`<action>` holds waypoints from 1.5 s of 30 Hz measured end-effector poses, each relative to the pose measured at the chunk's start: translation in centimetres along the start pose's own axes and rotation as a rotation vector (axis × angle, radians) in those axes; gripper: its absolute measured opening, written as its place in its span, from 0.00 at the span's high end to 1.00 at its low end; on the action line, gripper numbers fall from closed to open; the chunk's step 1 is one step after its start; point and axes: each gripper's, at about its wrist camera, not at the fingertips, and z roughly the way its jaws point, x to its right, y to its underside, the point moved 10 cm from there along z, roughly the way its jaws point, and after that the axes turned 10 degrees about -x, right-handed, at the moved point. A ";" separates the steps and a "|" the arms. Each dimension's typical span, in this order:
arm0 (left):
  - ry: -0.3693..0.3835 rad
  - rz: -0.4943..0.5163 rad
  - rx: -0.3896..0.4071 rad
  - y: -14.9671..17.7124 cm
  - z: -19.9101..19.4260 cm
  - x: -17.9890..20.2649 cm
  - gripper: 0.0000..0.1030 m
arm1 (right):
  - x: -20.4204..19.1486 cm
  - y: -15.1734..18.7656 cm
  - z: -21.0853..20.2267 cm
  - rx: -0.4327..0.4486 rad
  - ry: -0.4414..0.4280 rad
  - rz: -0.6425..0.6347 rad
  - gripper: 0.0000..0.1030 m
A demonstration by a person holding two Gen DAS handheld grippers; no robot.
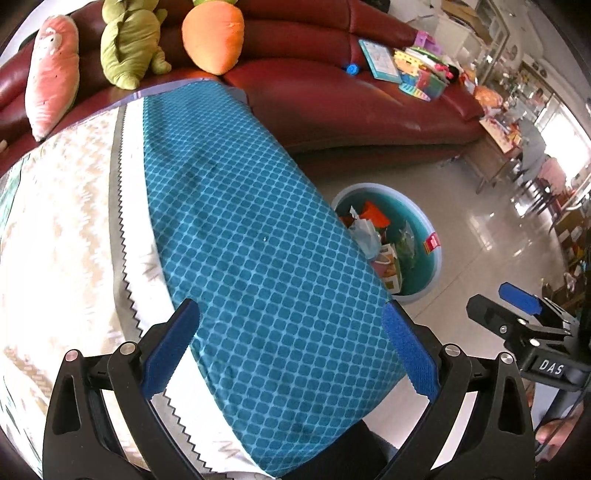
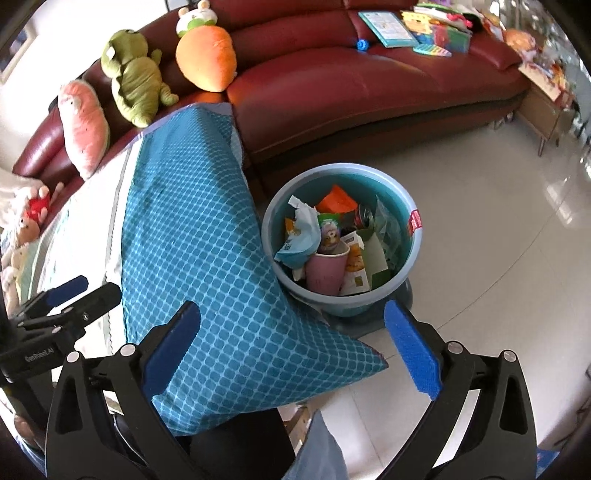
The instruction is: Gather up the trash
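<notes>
"DAS" lettering on right gripper (image 1: 517, 306), both grippers' fingers wide apart, empty, trash bin (image 2: 415, 254) full.

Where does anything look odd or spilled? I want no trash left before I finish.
No spill shows: the trash sits inside the blue bin, upright on the floor. Only the teal tablecloth looks askew, its corner hanging off the table toward the bin. Both grippers, left and right, are open and empty.

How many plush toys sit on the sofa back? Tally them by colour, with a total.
Counting only those along the back of the red sofa, in the right wrist view:
Pink: 1, the pink plush
Green: 1, the green plush
Orange: 1, the carrot plush
White: 1, the white plush behind the carrot
Total: 4
</notes>
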 end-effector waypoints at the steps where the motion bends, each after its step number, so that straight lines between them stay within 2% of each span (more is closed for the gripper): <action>1: 0.005 -0.002 0.004 0.1 -0.2 -0.1 0.04 | -0.1 0.0 -0.1 0.001 0.006 -0.007 0.07; 5: 0.036 0.011 0.016 0.3 -0.6 0.2 0.04 | -0.8 0.1 -0.4 0.007 0.014 -0.023 0.07; 12: 0.031 0.004 0.054 0.3 -1.2 0.4 0.04 | -1.2 0.0 -0.8 0.020 0.006 -0.029 0.07; 23: -0.020 -0.006 0.058 0.3 -0.7 -0.1 0.04 | -0.4 -0.1 -0.3 0.009 0.019 -0.015 0.07; 45: -0.073 -0.018 0.030 -0.5 1.0 -1.2 0.04 | 0.9 -1.1 1.7 -0.012 -0.003 0.019 0.07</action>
